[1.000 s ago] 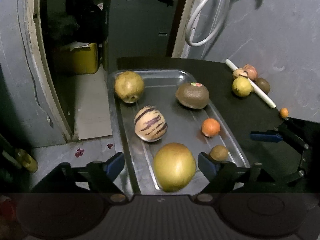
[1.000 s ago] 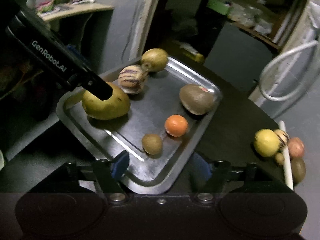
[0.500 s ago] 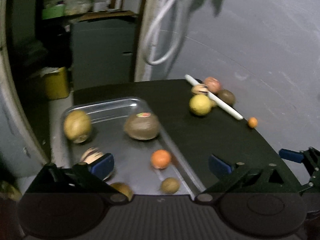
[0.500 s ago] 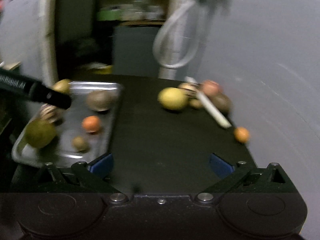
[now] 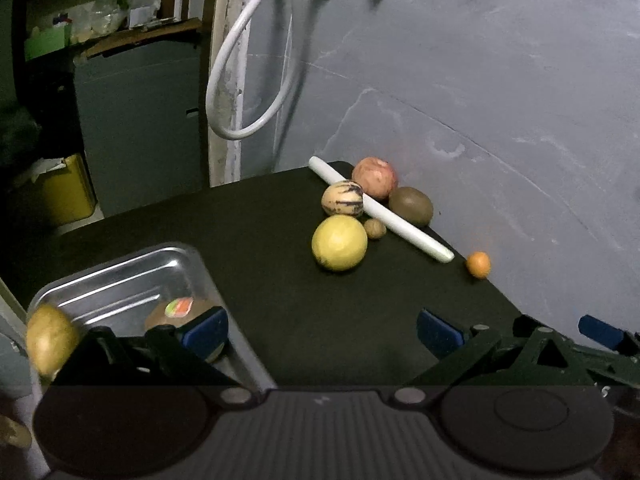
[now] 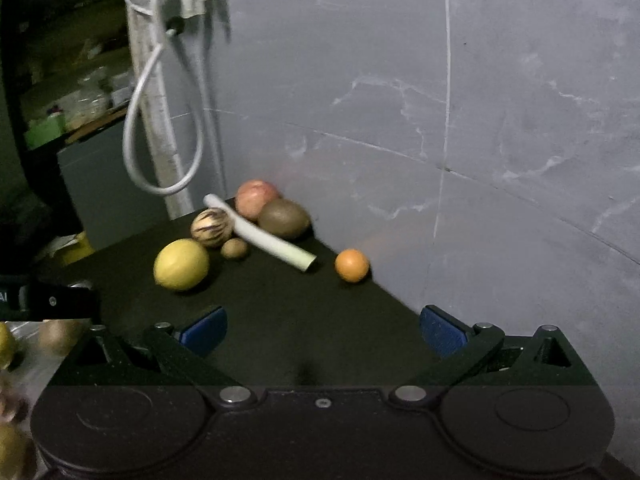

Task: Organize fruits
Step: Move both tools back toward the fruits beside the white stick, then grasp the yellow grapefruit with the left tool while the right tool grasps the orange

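Note:
On the black table by the grey wall lie a yellow lemon (image 5: 339,242) (image 6: 181,264), a striped melon (image 5: 343,198) (image 6: 211,227), a small brown fruit (image 5: 375,228) (image 6: 234,248), a red apple (image 5: 375,178) (image 6: 255,199), a brown kiwi (image 5: 411,205) (image 6: 283,218) and a small orange (image 5: 478,264) (image 6: 351,265). The metal tray (image 5: 120,276) at left holds a stickered kiwi (image 5: 180,312) and a yellow pear (image 5: 50,340). My left gripper (image 5: 322,330) is open and empty over the tray's right edge. My right gripper (image 6: 322,330) is open and empty, short of the orange.
A white tube (image 5: 380,208) (image 6: 260,234) lies among the loose fruits. A white hose (image 5: 240,72) hangs on the wall behind. A grey cabinet (image 5: 136,120) and a yellow box (image 5: 60,192) stand beyond the table's far edge.
Both grippers have swung right, away from the tray, and now face the loose fruits by the wall. Both stayed open and empty.

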`<move>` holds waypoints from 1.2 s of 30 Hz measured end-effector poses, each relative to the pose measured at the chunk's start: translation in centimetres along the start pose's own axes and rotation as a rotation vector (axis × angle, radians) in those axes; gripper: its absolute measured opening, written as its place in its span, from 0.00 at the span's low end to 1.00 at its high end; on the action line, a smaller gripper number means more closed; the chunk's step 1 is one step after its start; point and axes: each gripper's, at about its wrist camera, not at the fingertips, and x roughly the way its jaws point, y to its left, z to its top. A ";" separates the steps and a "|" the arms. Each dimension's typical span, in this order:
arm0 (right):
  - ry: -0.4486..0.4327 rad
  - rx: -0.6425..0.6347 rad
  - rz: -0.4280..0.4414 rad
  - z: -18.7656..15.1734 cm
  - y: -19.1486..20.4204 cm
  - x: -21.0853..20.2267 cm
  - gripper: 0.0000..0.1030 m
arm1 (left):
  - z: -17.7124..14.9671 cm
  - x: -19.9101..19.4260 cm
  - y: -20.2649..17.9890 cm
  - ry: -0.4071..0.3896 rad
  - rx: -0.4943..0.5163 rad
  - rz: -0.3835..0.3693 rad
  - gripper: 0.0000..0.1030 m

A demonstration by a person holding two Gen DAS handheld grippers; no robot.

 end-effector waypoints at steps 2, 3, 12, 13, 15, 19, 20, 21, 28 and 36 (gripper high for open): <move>-0.002 0.005 -0.020 0.3 0.0 1.5 0.99 | 0.9 1.3 -0.1 0.012 -0.003 0.005 0.99; -0.003 0.011 -0.031 0.5 0.1 2.4 0.99 | 1.3 2.0 -0.2 0.017 -0.002 0.008 0.99; 0.030 0.032 -0.068 1.0 0.3 9.0 0.94 | 3.6 8.4 -0.2 0.067 0.000 0.032 0.99; 0.035 0.032 -0.073 1.1 0.4 9.7 0.94 | 3.7 9.1 -0.1 0.073 -0.005 0.034 0.99; 0.043 0.039 -0.086 1.2 0.5 10.7 0.92 | 3.9 10.2 -0.1 0.082 -0.015 0.038 0.99; 0.042 0.054 -0.109 1.3 0.3 12.3 0.88 | 4.2 11.8 -0.2 0.084 -0.024 0.041 0.99; 0.041 0.055 -0.112 1.3 0.2 12.5 0.86 | 4.3 12.2 -0.2 0.083 -0.024 0.042 0.99; 0.040 0.057 -0.115 1.3 0.2 12.7 0.86 | 4.4 12.4 -0.3 0.082 -0.023 0.044 0.99; 0.041 0.067 -0.108 1.2 0.2 13.8 0.79 | 4.7 14.1 -0.7 0.065 0.002 0.039 0.99; 0.050 0.062 -0.103 1.1 0.3 14.2 0.68 | 4.7 15.1 -0.7 0.066 0.012 0.023 0.99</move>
